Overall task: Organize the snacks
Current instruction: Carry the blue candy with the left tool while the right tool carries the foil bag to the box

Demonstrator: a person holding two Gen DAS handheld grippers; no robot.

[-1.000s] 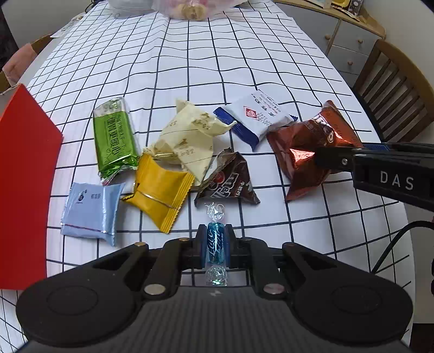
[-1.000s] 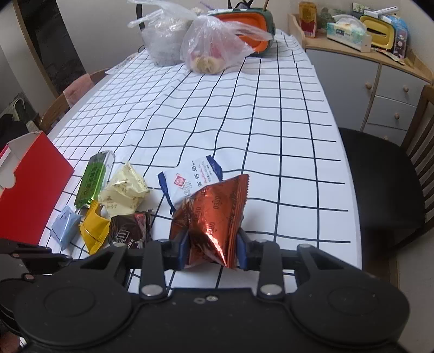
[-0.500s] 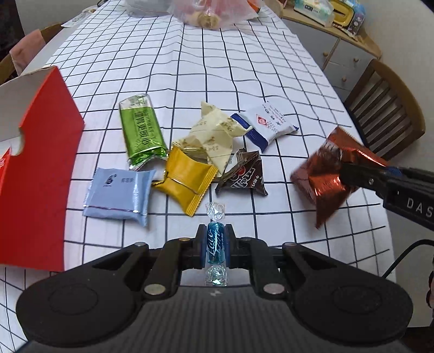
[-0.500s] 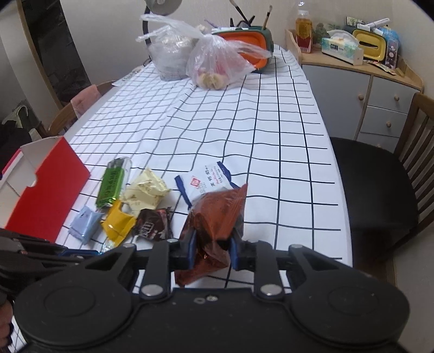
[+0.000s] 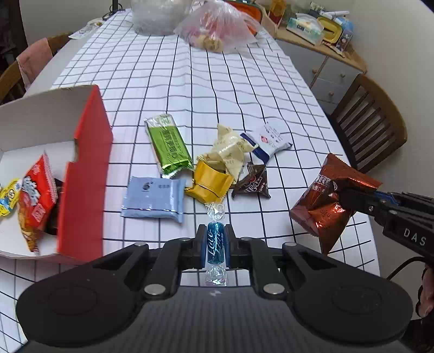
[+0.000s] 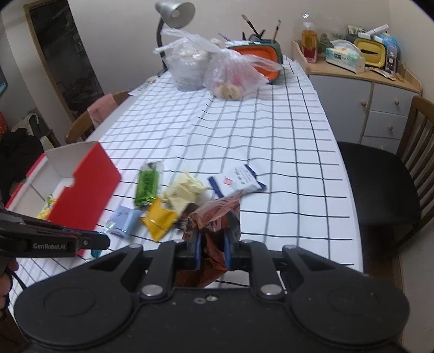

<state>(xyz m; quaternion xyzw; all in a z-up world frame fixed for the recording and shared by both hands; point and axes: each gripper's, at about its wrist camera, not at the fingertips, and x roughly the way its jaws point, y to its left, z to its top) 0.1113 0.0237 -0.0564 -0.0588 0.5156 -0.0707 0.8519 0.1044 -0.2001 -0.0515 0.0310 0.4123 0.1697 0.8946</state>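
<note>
My left gripper (image 5: 215, 245) is shut on a blue wrapped candy (image 5: 215, 243), held above the table's near edge. My right gripper (image 6: 212, 251) is shut on a brown foil snack bag (image 6: 214, 222), which also shows in the left wrist view (image 5: 324, 201), lifted off the table. A red box (image 5: 86, 173) with white inside stands at the left and holds several snacks (image 5: 35, 198). On the cloth lie a green bar (image 5: 168, 142), a light blue packet (image 5: 153, 197), a yellow packet (image 5: 210, 182), a cream packet (image 5: 230, 149), a dark chocolate packet (image 5: 252, 182) and a white-and-blue packet (image 5: 268, 141).
The table has a white checked cloth (image 6: 244, 130). Plastic bags (image 6: 230, 73), an orange tub (image 6: 260, 53) and a lamp (image 6: 173, 13) stand at the far end. A wooden chair (image 6: 379, 184) is on the right, another (image 6: 89, 119) on the left. A cabinet (image 6: 366, 95) stands behind.
Both grippers have risen and pulled back with their snacks. The brown bag has lifted off the table. The red box's open inside has come into view at the left.
</note>
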